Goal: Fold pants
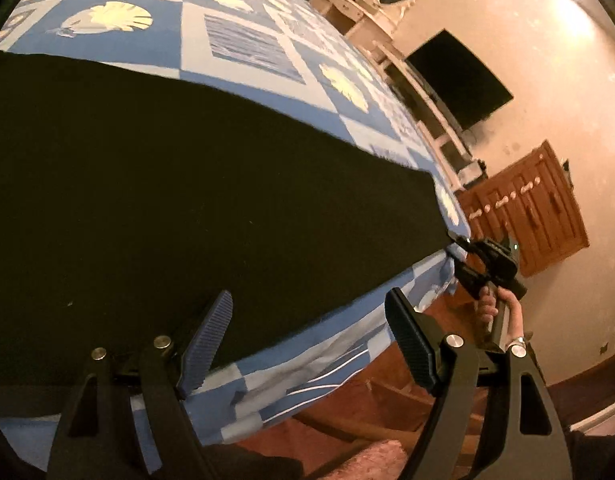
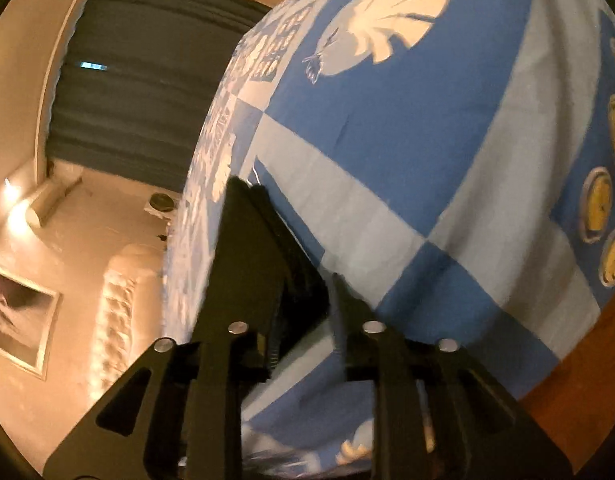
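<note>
The black pants [image 1: 179, 200] lie flat as a wide dark band across the blue and white patterned bedsheet [image 1: 243, 40]. My left gripper [image 1: 307, 316] is open at the pants' near edge, its left finger over the black cloth and its right finger past the bed's side. My right gripper [image 1: 459, 248] shows in the left wrist view at the far corner of the pants. In the right wrist view its fingers [image 2: 303, 280] stand close together with black pants cloth [image 2: 259, 248] between them, against the bedsheet [image 2: 407, 140].
The bed's side drops to a reddish floor [image 1: 347, 432]. A black TV [image 1: 459, 76] hangs on the wall, with a wooden door [image 1: 527, 208] below it. Dark curtains [image 2: 139, 80] and a framed picture [image 2: 15, 316] show in the right wrist view.
</note>
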`<act>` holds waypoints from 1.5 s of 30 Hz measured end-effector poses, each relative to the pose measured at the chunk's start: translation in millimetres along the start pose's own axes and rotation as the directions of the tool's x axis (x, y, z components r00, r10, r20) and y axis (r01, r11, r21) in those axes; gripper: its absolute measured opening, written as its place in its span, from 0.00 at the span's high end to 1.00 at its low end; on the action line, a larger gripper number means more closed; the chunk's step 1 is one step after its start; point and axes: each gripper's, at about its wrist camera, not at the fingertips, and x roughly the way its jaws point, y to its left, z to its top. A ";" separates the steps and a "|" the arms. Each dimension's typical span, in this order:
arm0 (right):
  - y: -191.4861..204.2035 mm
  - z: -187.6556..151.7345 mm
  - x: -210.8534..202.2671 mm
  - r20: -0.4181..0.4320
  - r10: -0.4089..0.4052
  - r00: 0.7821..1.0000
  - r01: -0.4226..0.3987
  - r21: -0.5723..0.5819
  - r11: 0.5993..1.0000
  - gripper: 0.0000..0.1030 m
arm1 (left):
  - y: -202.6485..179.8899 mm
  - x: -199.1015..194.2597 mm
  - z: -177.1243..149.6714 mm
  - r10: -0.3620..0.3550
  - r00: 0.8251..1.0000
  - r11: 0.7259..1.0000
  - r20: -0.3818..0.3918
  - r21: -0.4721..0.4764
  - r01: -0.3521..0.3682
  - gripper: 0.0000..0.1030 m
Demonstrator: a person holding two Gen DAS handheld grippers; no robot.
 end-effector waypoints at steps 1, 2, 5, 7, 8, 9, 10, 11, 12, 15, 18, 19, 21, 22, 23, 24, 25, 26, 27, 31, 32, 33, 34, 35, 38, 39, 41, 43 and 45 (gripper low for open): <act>5.5 7.2 -9.2 0.028 -0.021 0.999 0.022 -0.036 0.999 0.57 | 1.4 -4.2 2.1 -0.007 1.000 1.000 0.011 -0.008 0.007 0.25; 10.8 16.2 -16.1 0.042 -0.031 0.999 0.034 -0.074 0.997 0.45 | 3.6 -12.4 3.7 -0.003 0.999 1.000 0.035 -0.008 0.003 0.25; 22.1 38.8 -10.4 -0.008 -0.008 1.000 0.007 -0.135 0.991 0.44 | 9.7 -31.9 11.2 0.058 0.995 0.998 0.080 0.018 -0.059 0.25; 26.8 49.1 6.3 -0.071 0.013 0.997 -0.024 -0.157 0.987 0.44 | 18.4 -49.2 20.5 0.103 0.989 0.994 0.109 0.033 -0.107 0.25; 28.2 54.4 20.8 -0.115 0.009 0.993 -0.028 -0.166 0.986 0.44 | 25.5 -60.6 27.2 0.130 0.984 0.990 0.125 0.037 -0.136 0.24; 28.7 56.4 29.4 -0.139 0.000 0.990 -0.024 -0.171 0.985 0.44 | 30.5 -66.2 32.4 0.150 0.980 0.987 0.132 0.034 -0.155 0.17; 28.4 58.7 40.1 -0.172 -0.004 0.985 -0.026 -0.173 0.985 0.44 | 40.8 -77.6 38.1 0.179 0.973 0.983 0.145 0.021 -0.184 0.16; 27.7 59.5 46.9 -0.197 -0.001 0.980 -0.033 -0.173 0.984 0.44 | 47.9 -84.8 41.6 0.192 0.969 0.981 0.153 0.010 -0.196 0.16; 26.9 59.6 53.1 -0.223 0.005 0.975 -0.046 -0.177 0.983 0.41 | 59.1 -94.2 45.6 0.206 0.966 0.978 0.158 -0.007 -0.207 0.16; 26.7 60.0 55.9 -0.267 0.067 0.961 -0.111 -0.152 0.982 0.40 | 95.4 -109.8 51.5 0.262 0.956 0.964 0.135 -0.082 -0.253 0.16; 30.5 48.2 64.8 -0.360 0.108 0.927 -0.175 -0.159 0.972 0.39 | 138.8 -116.5 47.4 0.280 0.955 0.943 0.100 -0.216 -0.254 0.16; 32.8 45.2 66.1 -0.373 0.107 0.922 -0.182 -0.171 0.968 0.39 | 150.3 -117.4 44.5 0.240 0.965 0.944 0.104 -0.259 -0.207 0.16; 37.2 40.4 67.6 -0.394 0.121 0.911 -0.204 -0.176 0.963 0.30 | 166.4 -126.8 37.5 0.154 0.970 0.946 0.190 -0.310 -0.089 0.16; 39.3 40.2 67.3 -0.397 0.129 0.908 -0.214 -0.176 0.961 0.28 | 167.9 -127.6 34.3 0.143 0.967 0.947 0.210 -0.314 -0.072 0.16; 41.3 41.1 66.7 -0.393 0.124 0.911 -0.207 -0.177 0.962 0.27 | 167.6 -127.3 32.3 0.139 0.965 0.950 0.222 -0.303 -0.068 0.16; 41.4 42.6 66.0 -0.381 0.113 0.918 -0.193 -0.179 0.965 0.28 | 164.2 -124.7 31.4 0.151 0.965 0.958 0.215 -0.274 -0.088 0.14; 42.4 43.9 66.1 -0.367 0.108 0.924 -0.185 -0.182 0.966 0.28 | 158.6 -120.9 31.5 0.163 0.966 0.966 0.201 -0.230 -0.115 0.11; 41.3 45.2 66.3 -0.356 0.105 0.929 -0.177 -0.177 0.968 0.28 | 150.9 -116.4 31.4 0.166 0.969 0.976 0.185 -0.171 -0.135 0.05; 39.5 45.3 67.2 -0.355 0.107 0.929 -0.176 -0.167 0.970 0.29 | 144.1 -112.1 30.6 0.190 0.969 0.979 0.159 -0.101 -0.175 0.05; 40.9 36.6 70.6 -0.397 0.118 0.910 -0.198 -0.166 0.966 0.34 | 138.1 -105.9 27.5 0.224 0.963 0.974 0.149 -0.014 -0.224 0.05; 42.9 33.9 73.8 -0.410 0.096 0.907 -0.183 -0.177 0.967 0.41 | 140.3 -108.0 26.2 0.214 0.964 0.977 0.157 -0.024 -0.213 0.05; 42.9 32.0 76.2 -0.419 0.078 0.905 -0.164 -0.175 0.971 0.45 | 143.6 -110.1 25.4 0.199 0.965 0.980 0.169 -0.041 -0.195 0.05; 42.4 29.9 78.5 -0.425 0.056 0.903 -0.143 -0.176 0.974 0.56 | 146.3 -110.5 26.1 0.189 0.966 0.982 0.180 -0.055 -0.182 0.05; 42.7 27.7 80.4 -0.428 0.034 0.903 -0.124 -0.185 0.975 0.70 | 147.6 -111.7 25.7 0.181 0.965 0.983 0.188 -0.065 -0.171 0.05; 44.6 21.7 84.1 -0.417 -0.012 0.909 -0.079 -0.201 0.976 0.82 | 146.4 -110.5 26.5 0.198 0.964 0.980 0.177 -0.040 -0.194 0.05; 48.0 20.3 83.1 -0.409 -0.025 0.912 -0.068 -0.212 0.975 0.83 | 143.3 -108.9 27.1 0.214 0.962 0.976 0.167 -0.015 -0.215 0.05; 56.9 15.1 77.6 -0.383 -0.065 0.921 -0.034 -0.246 0.969 0.84 | 134.6 -105.9 28.1 0.256 0.955 0.964 0.147 0.035 -0.264 0.05; 66.0 10.7 73.8 -0.360 -0.098 0.928 -0.004 -0.272 0.962 0.85 | 123.4 -104.4 28.4 0.327 0.933 0.936 0.146 0.087 -0.342 0.05; 80.0 5.7 68.8 -0.334 -0.121 0.935 0.015 -0.301 0.953 0.85 | 115.3 -109.9 28.0 0.425 0.886 0.886 0.186 0.115 -0.449 0.05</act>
